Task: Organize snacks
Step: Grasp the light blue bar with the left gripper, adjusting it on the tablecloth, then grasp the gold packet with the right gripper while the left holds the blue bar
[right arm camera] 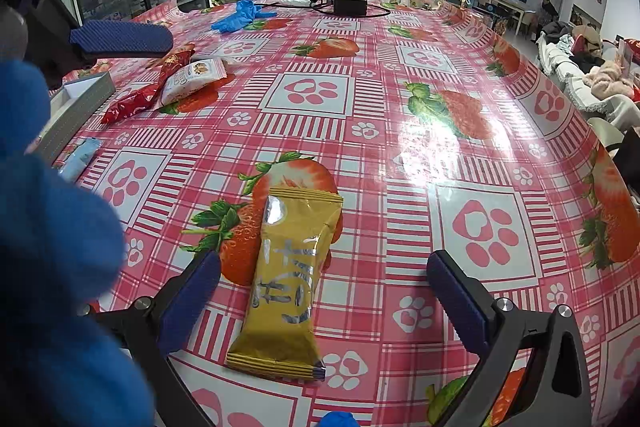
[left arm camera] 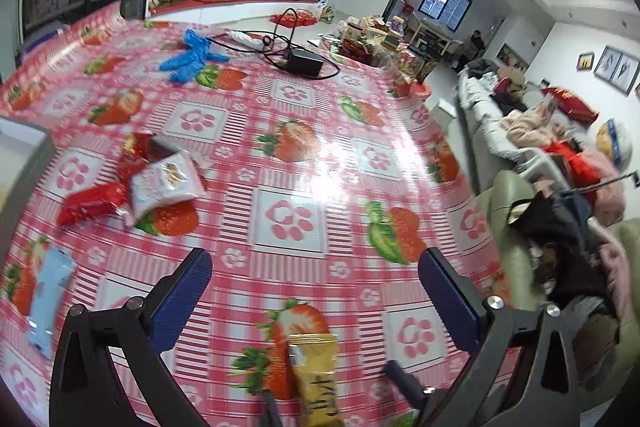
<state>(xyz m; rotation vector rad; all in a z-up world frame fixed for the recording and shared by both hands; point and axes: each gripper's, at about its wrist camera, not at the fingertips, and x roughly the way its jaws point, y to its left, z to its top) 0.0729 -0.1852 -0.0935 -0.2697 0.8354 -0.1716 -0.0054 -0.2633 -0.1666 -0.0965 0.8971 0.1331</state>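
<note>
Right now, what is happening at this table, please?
A person is sorting snacks with a pair of tongs in each hand. The right tongs are open around the gold snack packet, which lies flat on the strawberry tablecloth. The left tongs are open and empty. Red and white packets wait beside a grey box.

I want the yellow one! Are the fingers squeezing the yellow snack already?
No, the yellow snack packet lies flat on the tablecloth between the right gripper's open fingers.

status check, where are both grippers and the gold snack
Left hand-held gripper open, empty. Right hand-held gripper open, straddling the gold snack packet, flat on the table, not gripped. Nothing in the way.
</note>
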